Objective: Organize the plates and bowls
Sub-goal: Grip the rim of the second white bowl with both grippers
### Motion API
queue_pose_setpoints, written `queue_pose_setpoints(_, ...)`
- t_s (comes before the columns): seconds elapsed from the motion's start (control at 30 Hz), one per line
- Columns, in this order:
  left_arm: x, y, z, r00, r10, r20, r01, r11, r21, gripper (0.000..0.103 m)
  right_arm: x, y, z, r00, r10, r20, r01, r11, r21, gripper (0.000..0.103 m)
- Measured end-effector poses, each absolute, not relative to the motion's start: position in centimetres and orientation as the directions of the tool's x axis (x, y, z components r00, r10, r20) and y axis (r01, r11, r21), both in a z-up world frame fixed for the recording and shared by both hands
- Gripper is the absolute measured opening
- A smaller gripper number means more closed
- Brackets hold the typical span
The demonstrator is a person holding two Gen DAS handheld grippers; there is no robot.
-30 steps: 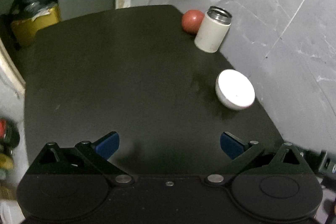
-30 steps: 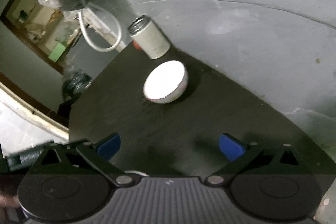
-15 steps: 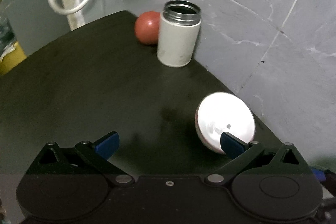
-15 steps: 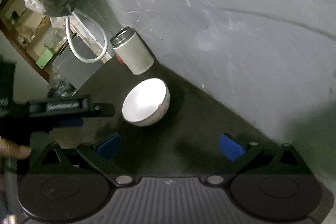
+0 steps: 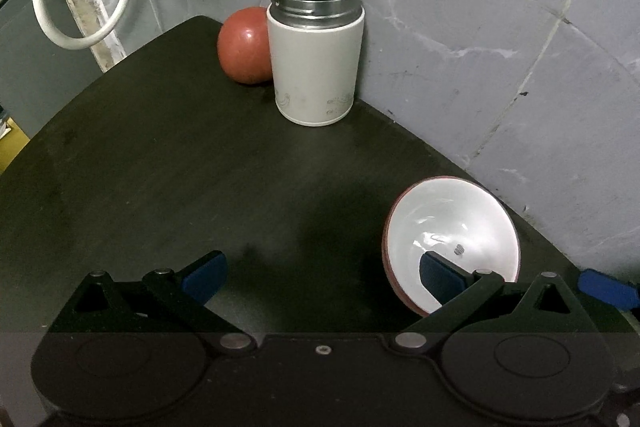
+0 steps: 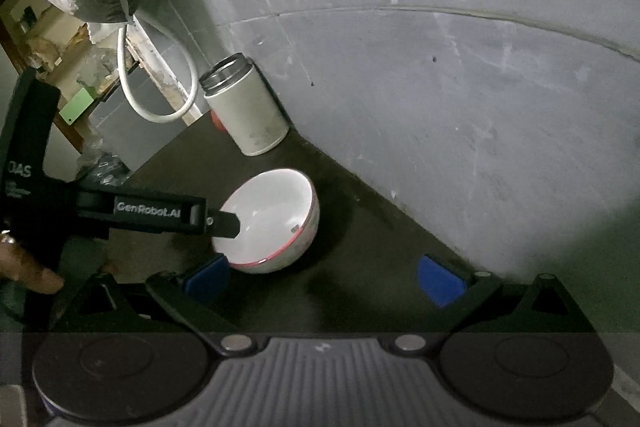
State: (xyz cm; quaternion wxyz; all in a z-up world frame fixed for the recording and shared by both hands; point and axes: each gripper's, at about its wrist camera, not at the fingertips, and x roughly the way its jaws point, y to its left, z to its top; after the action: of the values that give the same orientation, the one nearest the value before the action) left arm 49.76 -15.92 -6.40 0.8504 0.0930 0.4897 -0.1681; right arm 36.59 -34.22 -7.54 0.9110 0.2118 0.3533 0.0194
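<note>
Bowl [image 5: 452, 231], white inside with a red rim line, sits upright on the dark desk [image 5: 168, 167] near its wall-side edge, empty. Step in hand, as judged: first grasp of the bowl by the left gripper [image 5: 320, 269]. Its fingers are wide apart; the right-hand pad [image 5: 434, 273] hangs inside the bowl over the near wall, the other pad [image 5: 202, 277] is well out over bare desk. From the right wrist view the inner finger [image 6: 224, 223] reaches over the rim into the cavity; contact with the porcelain cannot be told. Nothing is held. Right gripper [image 6: 324, 279] hovers just beside the bowl, fingers apart and empty, its left pad [image 6: 208, 277] close to the bowl's lower wall, touching or not unclear. Next move, judged: shift the left gripper so the rim wall lies between the pads, then close; a glazed curved wall may slip, so a deep bite is needed. Behind: open steel-mouthed white flask [image 5: 316, 55], upright, and a red ball [image 5: 244, 45] beside it, against the grey wall [image 5: 480, 27]. No plates in view.
</note>
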Motion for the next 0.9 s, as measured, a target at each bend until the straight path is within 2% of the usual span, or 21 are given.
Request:
queue_pose_setpoints(0.13,49.9,-15.8,-6.6,0.465,-0.197,-0.863,0.369,0.929,-0.013,0.098,37.3,-34.3,-8.0,0.747,0.193,-0.637,0.140,0.890,0.434,0.102)
queue_pose_setpoints(0.33,49.8,-15.9,-6.9,0.458,-0.208,-0.864,0.364,0.931,-0.031,0.083,38.1,-33.8,-8.4,0.743,0.193,-0.641,0.142,0.891,0.432,0.089)
queue_pose_setpoints(0.47,49.6,-16.1,-6.9,0.453,-0.240,-0.859,0.383,0.922,-0.056,0.077,38.6,-33.7,-8.4,0.740,0.191,-0.645,0.146,0.891,0.430,0.083)
queue_pose_setpoints(0.57,49.3,-16.5,-7.0,0.436,-0.276,-0.857,0.410,0.908,-0.083,0.067,39.0,-33.6,-8.4,0.736,0.190,-0.649,0.147,0.892,0.428,0.079)
queue_pose_setpoints(0.63,49.2,-16.7,-7.2,0.425,-0.292,-0.857,0.419,0.902,-0.100,0.051,39.2,-33.5,-8.5,0.734,0.192,-0.651,0.145,0.893,0.426,0.077)
queue_pose_setpoints(0.73,49.2,-16.8,-7.3,0.411,-0.313,-0.856,0.416,0.900,-0.129,0.038,39.4,-33.4,-8.5,0.731,0.201,-0.652,0.136,0.893,0.429,0.072)
queue_pose_setpoints(0.87,49.2,-16.4,-7.2,0.391,-0.374,-0.841,0.404,0.891,-0.208,0.026,39.8,-33.2,-8.5,0.729,0.218,-0.649,0.120,0.893,0.434,0.059)
queue_pose_setpoints(0.9,49.3,-16.5,-7.2,0.391,-0.372,-0.842,0.401,0.892,-0.208,0.018,39.9,-33.2,-8.5,0.728,0.220,-0.649,0.116,0.894,0.433,0.054)
